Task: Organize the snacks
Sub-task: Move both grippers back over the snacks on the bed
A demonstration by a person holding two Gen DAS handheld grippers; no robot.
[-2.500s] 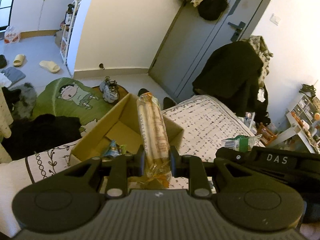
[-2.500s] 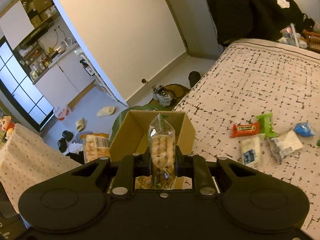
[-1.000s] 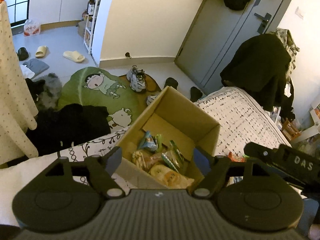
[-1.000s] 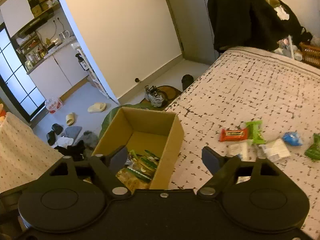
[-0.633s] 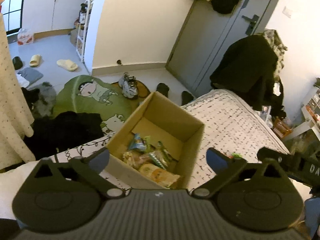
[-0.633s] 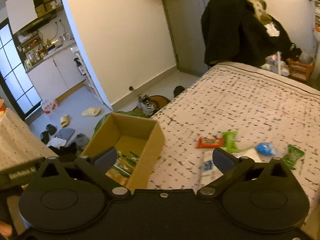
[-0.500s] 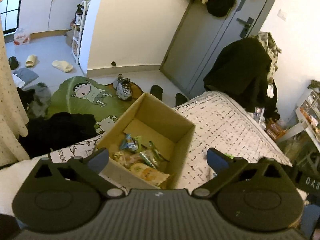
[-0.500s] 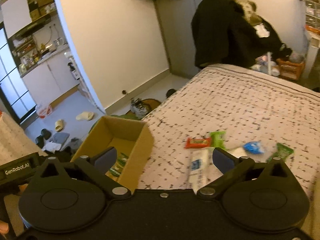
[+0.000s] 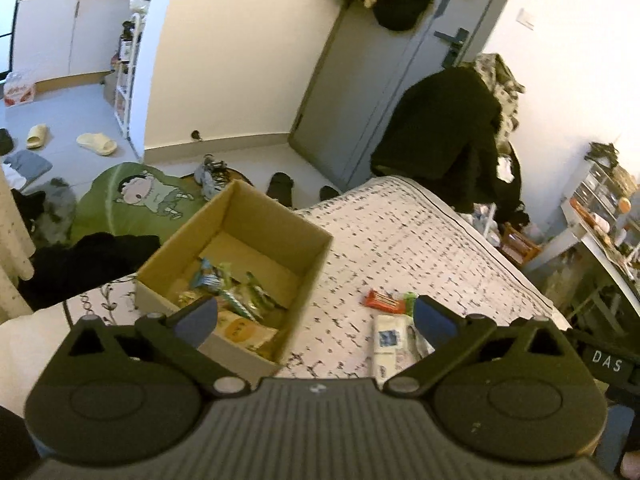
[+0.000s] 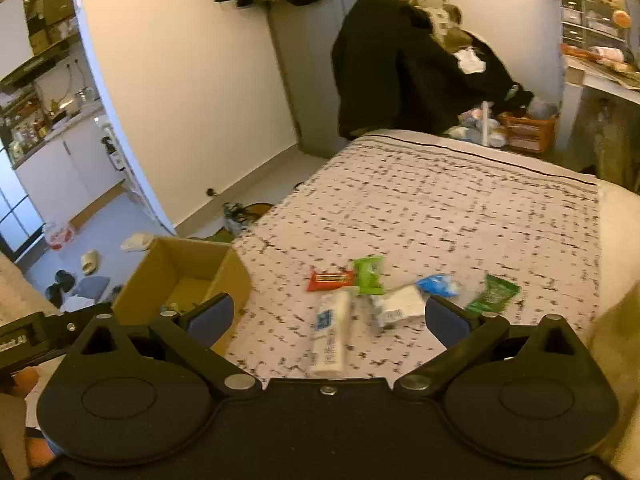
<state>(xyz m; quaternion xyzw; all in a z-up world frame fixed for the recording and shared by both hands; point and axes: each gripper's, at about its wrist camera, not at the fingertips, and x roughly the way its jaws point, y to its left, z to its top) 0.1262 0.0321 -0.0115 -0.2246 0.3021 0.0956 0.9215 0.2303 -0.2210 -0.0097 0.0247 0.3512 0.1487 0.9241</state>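
An open cardboard box (image 9: 312, 248) (image 10: 224, 264) stands on the bed's left side with several snack packs (image 9: 232, 292) inside. Loose snacks lie on the bedspread to its right: a red bar (image 10: 330, 279) (image 9: 382, 300), a green pack (image 10: 370, 274), a white pack (image 10: 330, 336) (image 9: 386, 338), a blue pack (image 10: 438, 283), another green pack (image 10: 494, 294). My left gripper (image 9: 314, 320) is open and empty, above the box's near right corner. My right gripper (image 10: 326, 316) is open and empty, over the white pack.
The patterned bedspread (image 10: 460, 208) stretches back to a chair piled with dark clothes (image 10: 404, 68). A grey door (image 9: 368, 92) is behind. Shoes, a green cartoon mat (image 9: 136, 204) and dark clothes lie on the floor left of the bed.
Both grippers let their cookie packs go into the box and opened. Both then swung right, away from the box toward the loose snacks on the bedspread.
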